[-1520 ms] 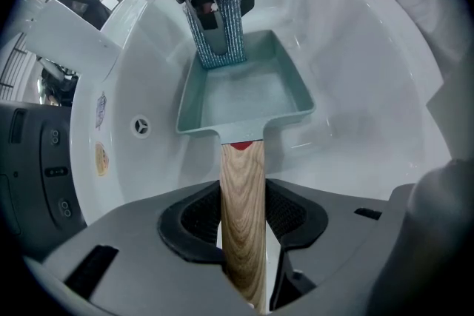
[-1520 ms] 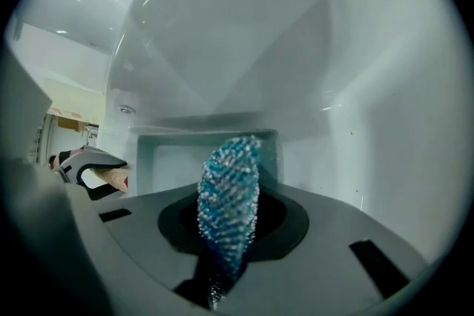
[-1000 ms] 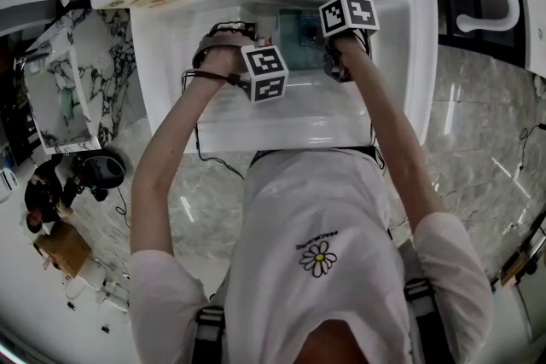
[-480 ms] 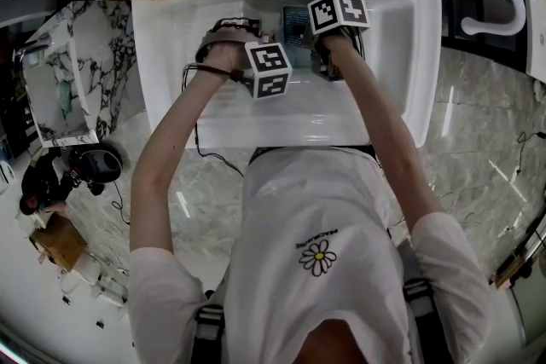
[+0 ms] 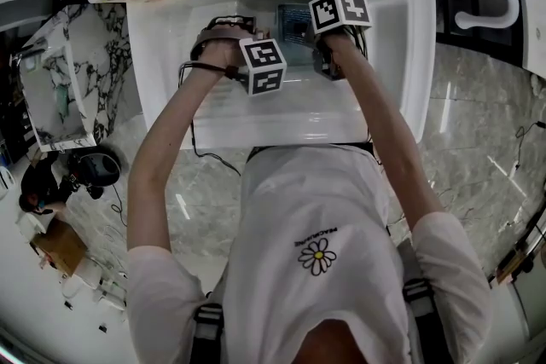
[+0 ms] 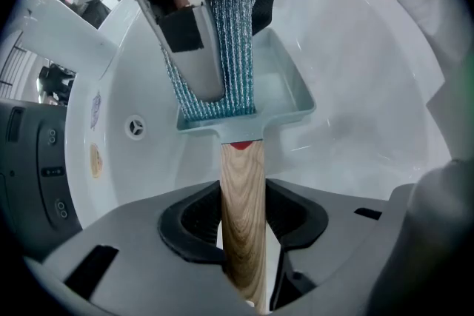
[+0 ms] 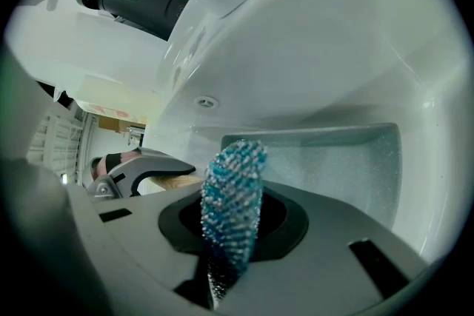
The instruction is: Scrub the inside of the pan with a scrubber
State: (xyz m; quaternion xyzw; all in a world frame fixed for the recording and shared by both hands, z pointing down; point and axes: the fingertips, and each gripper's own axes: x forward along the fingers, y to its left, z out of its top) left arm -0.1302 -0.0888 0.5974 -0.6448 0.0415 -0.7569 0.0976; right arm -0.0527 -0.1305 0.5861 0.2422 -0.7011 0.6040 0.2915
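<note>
Two grips: left tool [image 6: 243,229] clamps the pan handle [image 6: 241,174], right tool [image 7: 228,237] the scrubber [image 7: 234,185].

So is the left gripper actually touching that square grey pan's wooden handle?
Touching. The left gripper view shows the left gripper clamped on the wooden handle, jaws pressed against both its sides.

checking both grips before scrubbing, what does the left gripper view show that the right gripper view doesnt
Only the left gripper view: a straight look at the wooden handle clamped between the jaws of the left hand-held gripper, and the scrubber along its full length, hanging into the pan.
Only the right gripper view: the jaws of the right hand-held gripper shut on the scrubber's lower end.
Both: the pan's inside, the scrubber and the white sink.
</note>
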